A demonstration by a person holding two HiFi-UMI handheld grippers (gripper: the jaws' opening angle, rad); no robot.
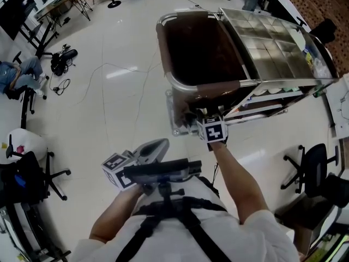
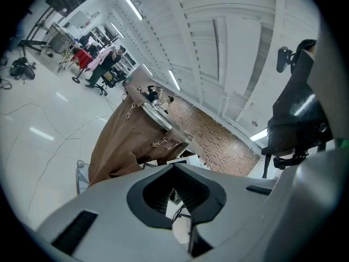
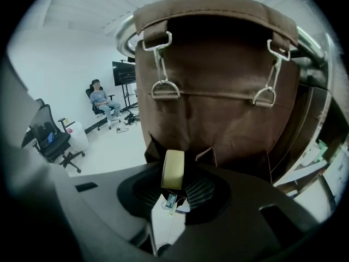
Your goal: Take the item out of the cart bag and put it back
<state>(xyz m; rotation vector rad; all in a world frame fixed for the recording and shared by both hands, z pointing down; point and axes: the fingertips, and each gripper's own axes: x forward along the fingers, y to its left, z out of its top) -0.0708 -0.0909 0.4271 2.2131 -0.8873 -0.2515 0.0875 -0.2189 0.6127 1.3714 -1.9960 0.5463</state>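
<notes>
Right gripper [image 3: 175,180] on smooth, rounded yellowish block [image 3: 173,167]

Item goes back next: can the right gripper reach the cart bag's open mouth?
Probably yes. The right gripper, shut on the yellow item, sits just outside the brown bag, below its near rim. The mouth looks open and uncovered, so it need only lift over.

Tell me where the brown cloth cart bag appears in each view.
Head view: the brown cloth cart bag is top centre, seen from above.
Left gripper view: the bag is left of centre, side on.
Right gripper view: the bag fills the upper middle.
Shared landmark: the curved chrome rail carrying it.
</notes>
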